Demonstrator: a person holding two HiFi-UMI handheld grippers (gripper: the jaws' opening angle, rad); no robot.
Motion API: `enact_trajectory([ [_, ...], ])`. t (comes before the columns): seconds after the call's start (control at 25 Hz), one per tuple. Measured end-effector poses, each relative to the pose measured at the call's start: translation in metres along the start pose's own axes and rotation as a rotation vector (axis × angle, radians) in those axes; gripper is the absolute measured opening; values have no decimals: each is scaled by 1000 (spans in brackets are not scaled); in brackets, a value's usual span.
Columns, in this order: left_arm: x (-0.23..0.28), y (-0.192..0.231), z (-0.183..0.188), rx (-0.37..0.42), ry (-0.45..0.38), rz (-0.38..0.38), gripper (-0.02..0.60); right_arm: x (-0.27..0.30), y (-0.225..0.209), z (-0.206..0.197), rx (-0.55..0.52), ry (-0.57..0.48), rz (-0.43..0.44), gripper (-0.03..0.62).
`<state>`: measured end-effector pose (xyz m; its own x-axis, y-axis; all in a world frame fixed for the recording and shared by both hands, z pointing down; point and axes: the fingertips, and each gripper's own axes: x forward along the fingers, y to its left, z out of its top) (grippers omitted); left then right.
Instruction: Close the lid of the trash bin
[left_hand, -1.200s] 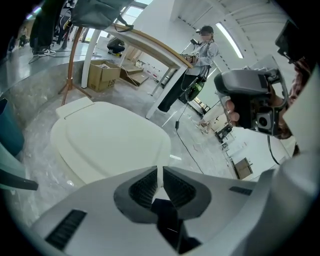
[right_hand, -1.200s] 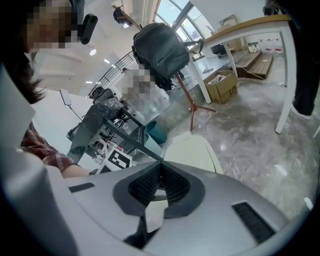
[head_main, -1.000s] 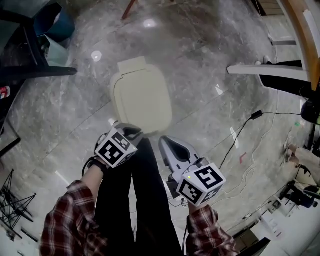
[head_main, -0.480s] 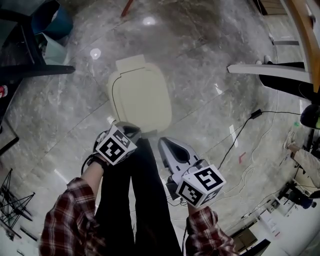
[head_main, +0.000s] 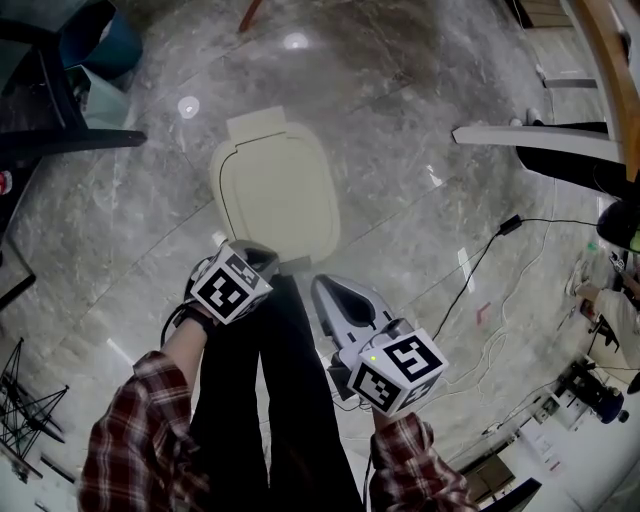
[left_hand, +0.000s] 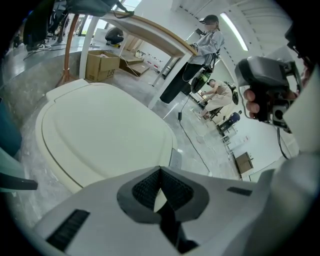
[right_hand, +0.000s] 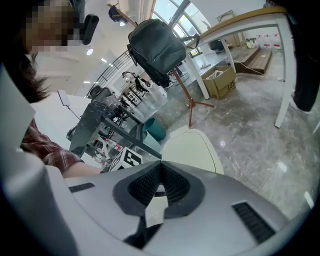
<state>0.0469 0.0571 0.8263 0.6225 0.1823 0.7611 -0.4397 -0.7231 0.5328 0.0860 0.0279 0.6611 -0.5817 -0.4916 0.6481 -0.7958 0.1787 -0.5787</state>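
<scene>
The left gripper (head_main: 258, 262) has its jaws pressed together with nothing between them, as the left gripper view (left_hand: 160, 174) confirms. The right gripper (head_main: 336, 292) is likewise drawn together and empty (right_hand: 160, 181). The trash bin lid (head_main: 275, 190) lies directly ahead of the left gripper, on the marble floor (head_main: 400, 120). It appears to sit flat on the bin body, so the closing step reads as complete or nearly so. The lid's long axis runs away from the person, with the hinge tab (head_main: 259, 126) at the far end and the free edge nearest the tools. The left gripper is the nearer tool: its tips are just at the lid's near edge, though contact cannot be confirmed. The right gripper is beside it, to the right and farther back. Any final press would call for a short forward and downward move of the left gripper. Nothing stands between tool and lid. The person's dark trousers (head_main: 290, 400) are directly below. A black cable (head_main: 478, 272) trails on the floor to the right, and a dark furniture leg (head_main: 70, 142) lies to the left, both well apart from the bin.
</scene>
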Motion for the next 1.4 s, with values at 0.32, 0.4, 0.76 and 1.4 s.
enact_trajectory([
  [0.32, -9, 1, 14, 16, -11, 15, 11, -5, 4, 8, -23, -1, -2, 13],
  [0.4, -21, 1, 21, -3, -28, 26, 11, -9, 10, 16, -41, -4, -1, 13],
  [0.76, -145, -27, 114, -51, -309, 68, 11, -34, 72, 103, -169, -81, 48, 14],
  [1.4, -428, -153, 218, -3, -759, 201, 11, -145, 243, 224, -392, -215, 170, 13],
])
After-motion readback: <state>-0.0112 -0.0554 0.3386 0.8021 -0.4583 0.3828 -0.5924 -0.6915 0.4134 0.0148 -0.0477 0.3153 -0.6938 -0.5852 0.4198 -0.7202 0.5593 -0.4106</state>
